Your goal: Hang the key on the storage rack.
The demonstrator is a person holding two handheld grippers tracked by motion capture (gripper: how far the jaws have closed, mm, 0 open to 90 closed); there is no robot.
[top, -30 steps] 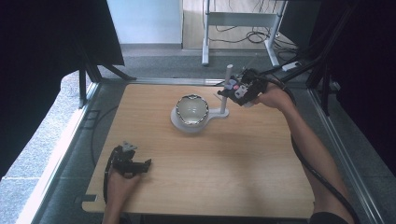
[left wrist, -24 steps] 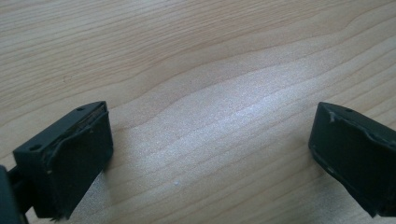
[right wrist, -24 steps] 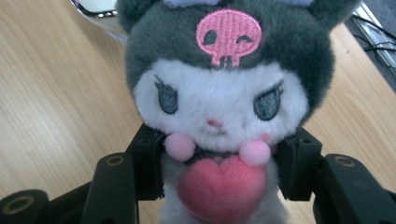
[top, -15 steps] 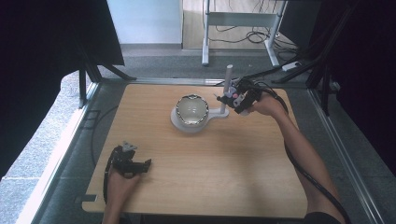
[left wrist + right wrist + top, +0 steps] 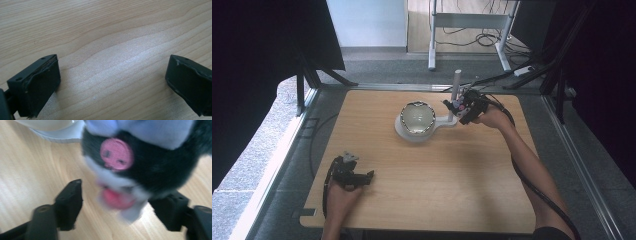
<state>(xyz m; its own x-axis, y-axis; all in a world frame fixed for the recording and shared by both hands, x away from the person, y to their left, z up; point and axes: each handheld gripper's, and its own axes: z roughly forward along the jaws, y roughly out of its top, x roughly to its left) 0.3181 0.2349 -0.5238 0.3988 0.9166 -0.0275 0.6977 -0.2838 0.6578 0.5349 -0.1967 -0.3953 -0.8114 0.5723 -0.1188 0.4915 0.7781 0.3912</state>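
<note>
A small black plush toy (image 5: 457,105) with a pink badge and pale lavender parts sits at the tip of my right gripper (image 5: 462,107), just right of the bowl. In the right gripper view the plush toy (image 5: 140,157) is blurred and lies just beyond the jaws. The jaws stand wide apart: the left one is clear of the toy, the right one is at its edge. My right gripper (image 5: 120,207) is open. A shiny bowl (image 5: 417,117) rests on a white stand (image 5: 443,121) with an upright post (image 5: 457,80). My left gripper (image 5: 362,177) lies open on the near left of the wooden table (image 5: 437,180), with bare wood between its jaws (image 5: 112,82).
The table has a metal frame around it, with rails at the left (image 5: 277,165) and right (image 5: 579,160). A cable (image 5: 537,190) trails from the right gripper along the forearm. Desk legs and loose cables (image 5: 482,35) lie on the floor beyond the far edge.
My right gripper has carried the plush toy leftward and a little nearer, up to the white stand. The left gripper has stayed put.
</note>
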